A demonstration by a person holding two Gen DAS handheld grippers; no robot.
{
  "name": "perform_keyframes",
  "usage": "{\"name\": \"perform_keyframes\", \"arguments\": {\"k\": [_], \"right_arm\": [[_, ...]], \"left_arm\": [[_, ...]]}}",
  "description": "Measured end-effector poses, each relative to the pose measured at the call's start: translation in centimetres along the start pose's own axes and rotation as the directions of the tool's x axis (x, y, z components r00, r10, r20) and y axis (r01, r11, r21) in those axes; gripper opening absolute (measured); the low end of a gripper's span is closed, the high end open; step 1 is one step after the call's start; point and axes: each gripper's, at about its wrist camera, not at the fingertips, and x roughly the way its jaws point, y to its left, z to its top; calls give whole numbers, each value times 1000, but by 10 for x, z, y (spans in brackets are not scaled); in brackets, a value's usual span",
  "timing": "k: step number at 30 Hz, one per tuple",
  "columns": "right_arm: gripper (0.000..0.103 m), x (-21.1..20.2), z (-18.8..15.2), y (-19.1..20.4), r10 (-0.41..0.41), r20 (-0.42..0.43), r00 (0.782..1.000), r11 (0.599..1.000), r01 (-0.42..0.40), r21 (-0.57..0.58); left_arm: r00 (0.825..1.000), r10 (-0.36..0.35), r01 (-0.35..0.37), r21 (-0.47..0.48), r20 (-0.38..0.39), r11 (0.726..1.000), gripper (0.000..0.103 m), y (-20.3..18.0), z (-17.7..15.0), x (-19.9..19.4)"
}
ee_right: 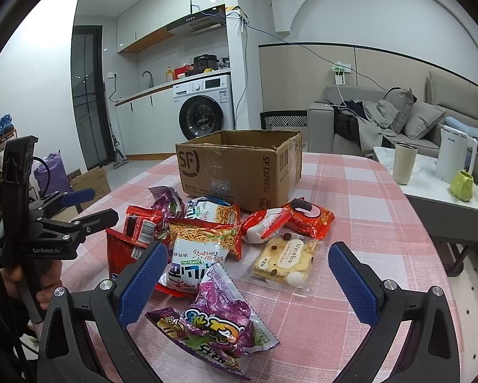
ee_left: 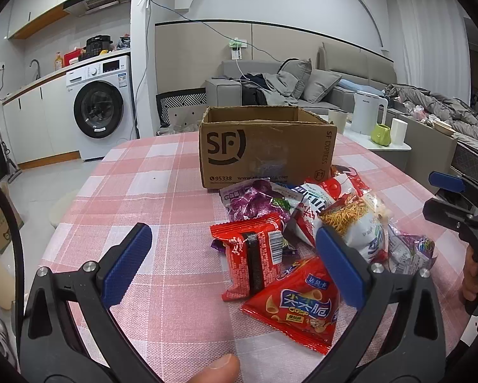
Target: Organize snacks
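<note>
An open SF cardboard box [ee_left: 264, 146] [ee_right: 239, 172] stands on the pink checked table [ee_left: 162, 198]. In front of it lies a pile of snack packets: a red packet with a barcode [ee_left: 254, 255], a red crisp bag [ee_left: 299, 306], a noodle-snack bag [ee_left: 356, 220] [ee_right: 203, 242], purple bags [ee_left: 254, 201] [ee_right: 219, 319], a yellow biscuit pack [ee_right: 286, 258] and a red cookie pack [ee_right: 309, 215]. My left gripper [ee_left: 235, 261] is open above the red packets, holding nothing. My right gripper [ee_right: 245, 274] is open over the near purple bag, holding nothing.
A low side table [ee_right: 430, 191] at the right holds a white kettle [ee_right: 455, 159], a beige cup [ee_right: 404, 162] and a green mug [ee_right: 462, 185]. A sofa [ee_left: 302, 89] stands behind the table and a washing machine [ee_left: 101, 105] at the left.
</note>
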Motion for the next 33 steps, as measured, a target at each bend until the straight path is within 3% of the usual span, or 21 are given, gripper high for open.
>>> {"name": "perform_keyframes", "arguments": {"k": [5,13,20,33], "right_arm": [[103,0,-1,2,3,-23,1000,1000,-3,6],[103,-4,-9,0,22,-78,997,999,-19,39],[103,-14,-16,1,58,-117,991,997,-52,58],[103,-9,-22,13,127,-188,974,992,-120,49]], "left_arm": [[1000,1,-1,-4,14,1000,102,1,0,-3],[997,-82,82,53,0,995,102,-15,-3,-8],[985,-173,174,35,-23,984,102,-18,-2,-14],[967,-192,210,98,-165,973,102,-36,-13,6]]}}
